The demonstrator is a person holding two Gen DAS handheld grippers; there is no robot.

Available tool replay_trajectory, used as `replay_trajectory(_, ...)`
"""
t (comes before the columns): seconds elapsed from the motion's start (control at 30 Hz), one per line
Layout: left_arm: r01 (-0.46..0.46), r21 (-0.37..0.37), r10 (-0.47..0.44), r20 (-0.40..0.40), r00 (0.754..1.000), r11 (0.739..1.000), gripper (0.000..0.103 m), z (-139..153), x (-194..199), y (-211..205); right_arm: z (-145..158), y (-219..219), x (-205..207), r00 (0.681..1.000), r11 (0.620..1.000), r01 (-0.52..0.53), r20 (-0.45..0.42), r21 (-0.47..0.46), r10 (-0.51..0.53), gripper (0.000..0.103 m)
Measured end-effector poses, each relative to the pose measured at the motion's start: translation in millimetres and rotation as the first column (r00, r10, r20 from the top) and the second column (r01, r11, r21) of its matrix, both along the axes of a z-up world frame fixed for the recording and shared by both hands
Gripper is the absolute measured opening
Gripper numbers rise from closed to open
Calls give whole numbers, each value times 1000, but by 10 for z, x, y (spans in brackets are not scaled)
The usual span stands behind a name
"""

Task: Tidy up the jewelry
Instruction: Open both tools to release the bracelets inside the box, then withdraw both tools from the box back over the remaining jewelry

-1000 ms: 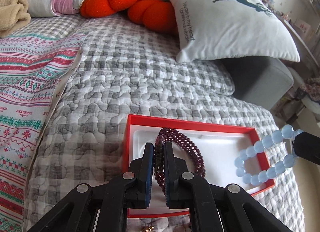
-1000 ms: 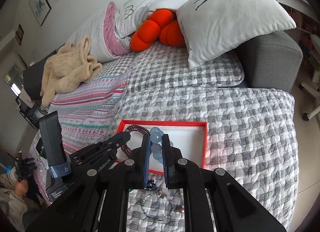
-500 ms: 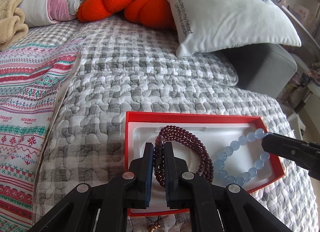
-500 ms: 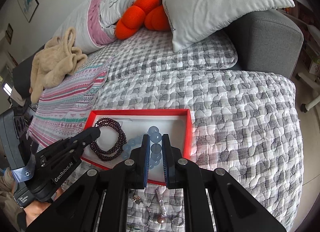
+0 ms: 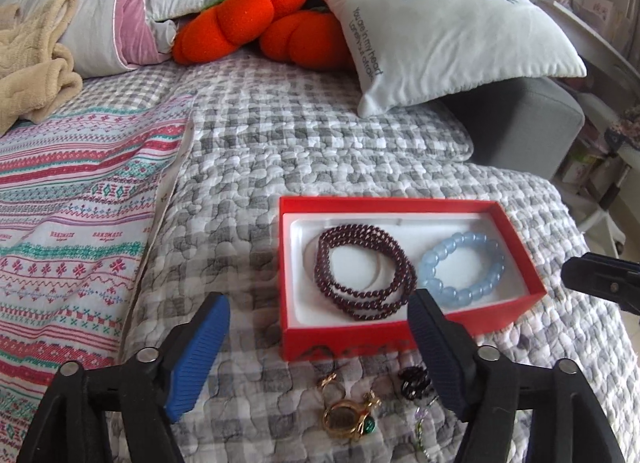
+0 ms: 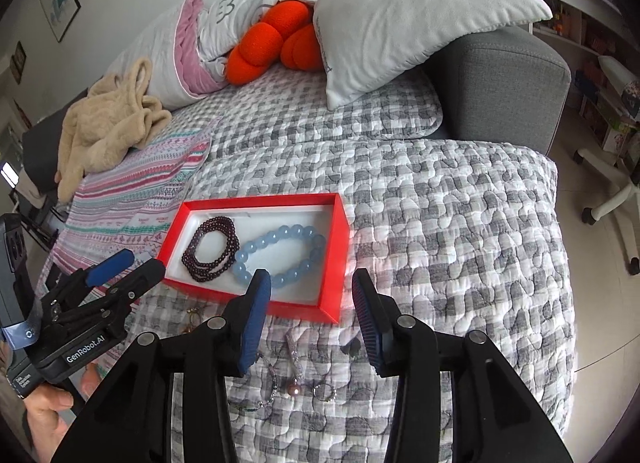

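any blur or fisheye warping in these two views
Left wrist view: red box and dark red bracelet sharp, edges bow mildly. Right wrist view: strong barrel warp, black vignette in the corners, sofa arm curves; small jewelry on the quilt is soft.

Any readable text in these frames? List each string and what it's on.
"GenRobot.AI": white print on the left gripper body, right wrist view.
"You are in my heart" plus a second line too blurred to read: side of the deer pillow.
"HANDMADE": apparently repeated in red on the striped blanket, small, so uncertain.
Small label on the camera mount: too small to read.
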State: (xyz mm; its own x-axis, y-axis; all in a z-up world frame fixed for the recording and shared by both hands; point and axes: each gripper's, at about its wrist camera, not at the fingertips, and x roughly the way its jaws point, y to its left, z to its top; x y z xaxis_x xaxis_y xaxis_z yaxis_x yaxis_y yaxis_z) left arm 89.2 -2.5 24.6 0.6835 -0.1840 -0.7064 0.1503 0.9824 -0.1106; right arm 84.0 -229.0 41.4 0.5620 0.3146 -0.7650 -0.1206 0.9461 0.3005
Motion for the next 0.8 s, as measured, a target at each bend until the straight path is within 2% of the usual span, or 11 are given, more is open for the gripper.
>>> replay_trajectory(0.1, -26, 22, 27, -30, 999, 999, 88, -75, -108, 58, -46, -52, -163, 1000, 1000, -6, -7, -20, 6, 54)
replay_trajectory(0.37, -46, 50, 51, -122, 991, 998, 90, -329, -370, 200, -200, -89, -466, 999, 995, -37, -42, -93, 34, 56)
replay_trajectory(0.53, -48, 67, 57, -133, 990, 997, 90, -455, -537, 254, -313, -50, -606, 997, 987, -69, -29, -146, 65, 58)
replay_trajectory(0.67, -4, 73, 15, -142, 990, 997, 90, -538, -638, 216, -451, 15, -733, 993, 972, -114, -5, -206, 116, 58)
replay_trajectory(0.8, 27, 88, -15, -128, 992, 996, 90, -585, -687, 163, -602, 57, -801, 988, 963, -155, -24, -221, 153, 58)
